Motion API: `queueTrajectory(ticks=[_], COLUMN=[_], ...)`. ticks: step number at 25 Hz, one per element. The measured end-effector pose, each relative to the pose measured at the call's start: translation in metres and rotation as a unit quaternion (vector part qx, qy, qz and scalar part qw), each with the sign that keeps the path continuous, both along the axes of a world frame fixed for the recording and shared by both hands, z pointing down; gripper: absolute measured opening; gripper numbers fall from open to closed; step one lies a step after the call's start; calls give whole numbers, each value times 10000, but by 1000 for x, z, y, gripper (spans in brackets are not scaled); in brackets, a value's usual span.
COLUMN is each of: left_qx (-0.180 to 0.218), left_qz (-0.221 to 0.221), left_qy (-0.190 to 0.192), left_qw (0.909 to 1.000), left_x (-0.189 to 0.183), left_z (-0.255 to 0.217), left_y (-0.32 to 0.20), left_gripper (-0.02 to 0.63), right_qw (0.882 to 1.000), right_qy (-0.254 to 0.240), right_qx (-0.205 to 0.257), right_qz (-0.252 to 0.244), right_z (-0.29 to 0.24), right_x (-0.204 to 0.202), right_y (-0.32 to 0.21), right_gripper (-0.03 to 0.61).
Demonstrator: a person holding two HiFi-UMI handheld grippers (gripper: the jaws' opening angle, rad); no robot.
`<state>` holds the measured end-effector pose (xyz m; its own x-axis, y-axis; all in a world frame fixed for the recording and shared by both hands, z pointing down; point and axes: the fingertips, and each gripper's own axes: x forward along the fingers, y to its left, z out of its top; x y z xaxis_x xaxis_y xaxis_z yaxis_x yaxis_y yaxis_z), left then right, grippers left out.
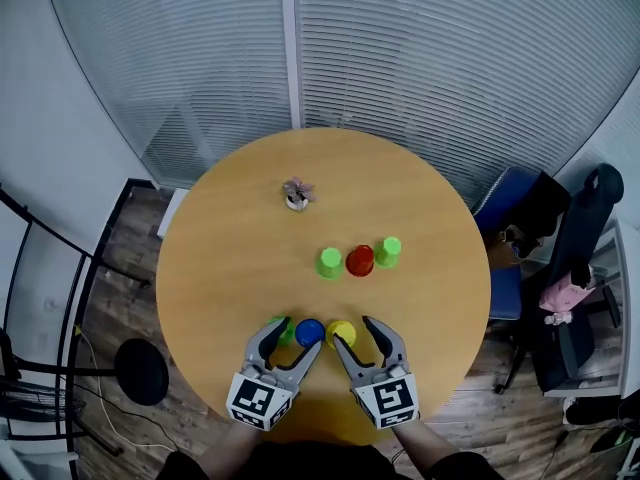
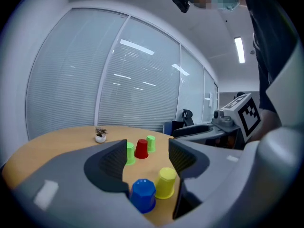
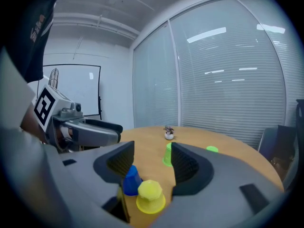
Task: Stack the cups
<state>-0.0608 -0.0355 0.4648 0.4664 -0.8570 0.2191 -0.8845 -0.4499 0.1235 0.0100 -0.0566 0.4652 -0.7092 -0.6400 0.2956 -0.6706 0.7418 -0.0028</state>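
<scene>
Near the table's front edge stand a blue cup and a yellow cup, upside down, side by side. A green cup peeks out beside my left gripper's outer finger. My left gripper is open with the blue cup low between its jaws and gaps at both pads. My right gripper is open around the yellow cup, not touching it. Farther back a green cup, a red cup and another green cup stand in a row.
The round wooden table carries a small potted plant towards the back. A blue chair and a black chair stand at the right, a black stand base on the floor at the left. Blinds cover the glass wall behind.
</scene>
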Motion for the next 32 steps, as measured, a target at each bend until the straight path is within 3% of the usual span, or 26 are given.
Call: queueTrajectory(ticks=[5, 15, 23, 32], left_qx=[75, -347, -819, -940], left_qz=[125, 188, 72, -13], left_qy=[-140, -71, -95, -70], left_qw=[9998, 9992, 9966, 9955], left_x=[8, -2, -9, -18], left_z=[-6, 22, 49, 55], left_y=[-36, -82, -101, -107], left_gripper=[259, 259, 259, 259], right_qw=[9999, 9988, 9960, 9936], right_qy=[38, 274, 466, 702], right_qx=[145, -190, -450, -569], right_qz=[-65, -352, -621, -681], right_z=[-4, 41, 80, 108], right_x=[2, -26, -50, -69], right_y=[-42, -105, -129, -150], right_gripper=[241, 241, 241, 241])
